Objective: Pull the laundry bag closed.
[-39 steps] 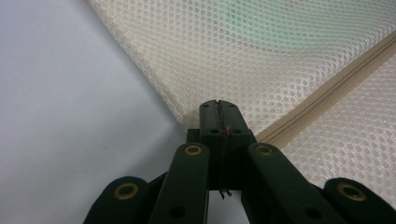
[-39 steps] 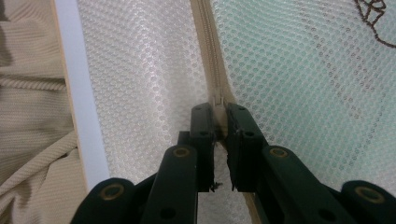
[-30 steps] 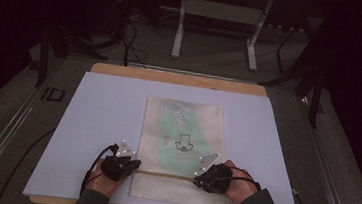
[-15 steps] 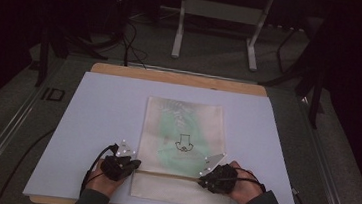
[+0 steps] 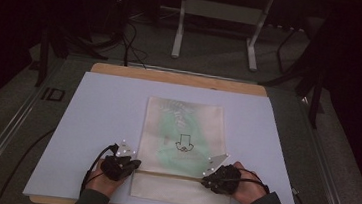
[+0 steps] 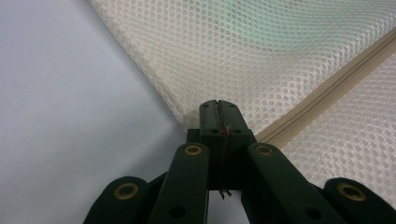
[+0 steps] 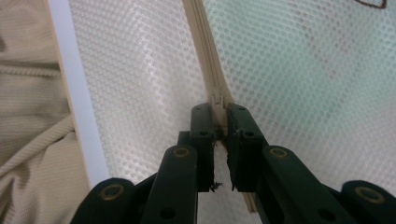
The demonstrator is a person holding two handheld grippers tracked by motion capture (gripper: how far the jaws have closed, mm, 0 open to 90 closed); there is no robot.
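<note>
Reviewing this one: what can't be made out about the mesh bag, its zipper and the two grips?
- Contents of the mesh bag: high view, a green blur behind the netting.
- What the left gripper pinches: left gripper view, shut jaws cover it.
- Zipper pull: right gripper view, mostly hidden between the right gripper jaws.
- Printed emblem: high view, too small.

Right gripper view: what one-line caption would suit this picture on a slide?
Right gripper with its black jaws pinched on the zipper pull of a cream mesh bag.

White-topped wooden table [image 5: 103, 104], cream mesh zip bag [image 5: 186, 132] flat on it.
</note>
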